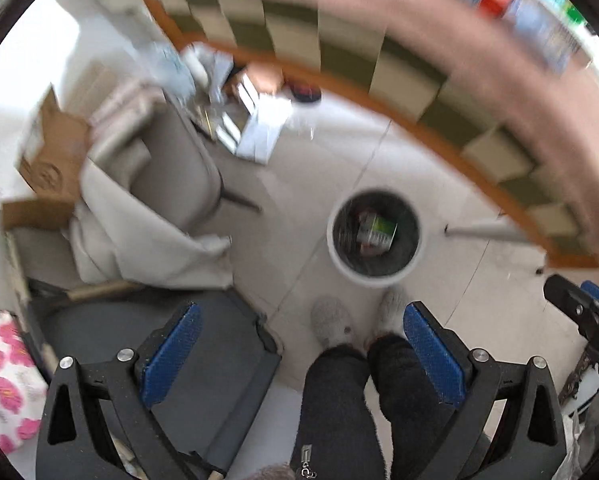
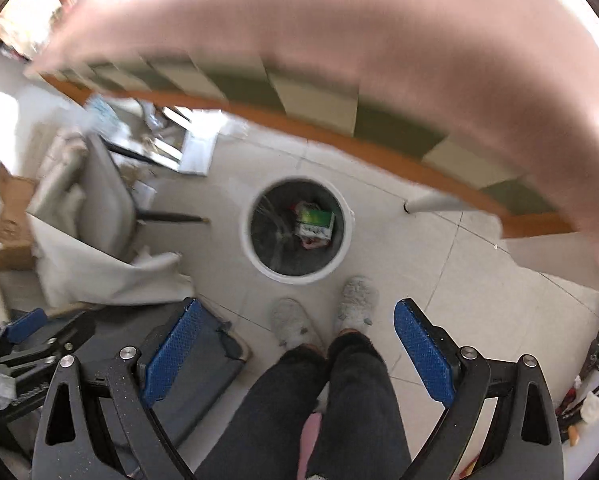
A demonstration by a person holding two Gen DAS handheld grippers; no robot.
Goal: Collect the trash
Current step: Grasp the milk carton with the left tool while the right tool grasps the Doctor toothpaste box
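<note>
A round white trash bin (image 1: 339, 258) with a dark liner stands on the tiled floor, also in the right wrist view (image 2: 255, 258). Inside it lies a green and white carton (image 1: 377, 230), which shows in the right wrist view too (image 2: 315, 226). My left gripper (image 1: 301, 322) is open and empty, high above the floor, pointing down near the bin. My right gripper (image 2: 295, 318) is open and empty, likewise above the floor beside the bin. Each gripper shows at the edge of the other's view: the right one (image 1: 587, 308) and the left one (image 2: 31, 336).
The person's legs and grey slippers (image 1: 333, 322) stand just in front of the bin. A table edge with a pink cloth (image 2: 339, 32) arcs above. A grey chair with draped cloth (image 1: 171, 176), a cardboard box (image 1: 51, 160) and scattered papers (image 1: 255, 120) lie to the left.
</note>
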